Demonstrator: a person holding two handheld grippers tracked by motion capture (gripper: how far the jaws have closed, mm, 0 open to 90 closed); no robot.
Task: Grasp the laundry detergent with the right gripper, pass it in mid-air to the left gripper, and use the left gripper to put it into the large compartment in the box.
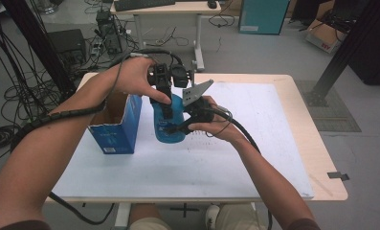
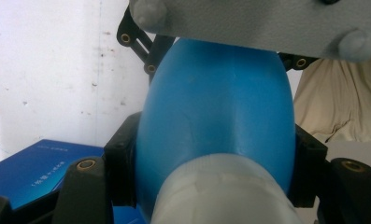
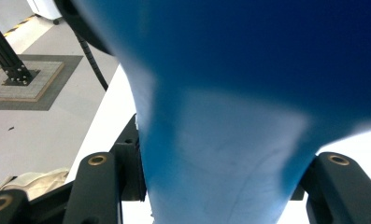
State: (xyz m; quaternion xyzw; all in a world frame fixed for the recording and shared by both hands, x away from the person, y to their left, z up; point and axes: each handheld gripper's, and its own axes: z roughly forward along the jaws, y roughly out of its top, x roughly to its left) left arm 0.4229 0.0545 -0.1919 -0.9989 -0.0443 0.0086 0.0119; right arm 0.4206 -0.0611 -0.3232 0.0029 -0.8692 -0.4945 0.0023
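Near edge of the high view: the person's two forearms come in from the bottom and meet over the middle of the white table. The right gripper is held low and roughly level, its grey three-cornered plate tilted upward; its jaws are clamped on the lower body of the blue bottle. In the right gripper view the bottle's blue wall sits squarely between both black jaws, pressed on either side, with bare white table just beyond. The left gripper comes down from above, the hand wrapped around its body, and its jaws grip the same bottle near the top. The left gripper view looks down the bottle: white cap end nearest the camera, blue shoulder swelling away, both jaws tight against its sides, and the grey plate of the other gripper crossing the top of the view. The bottle stands upright, near the table's centre-left; whether its base rests on the surface I cannot tell. Just to its left stands an open blue cardboard box, close beside the bottle but apart from it. Further off, past the table's far edge: grey floor, loose cables, a second desk and a teal cabinet.
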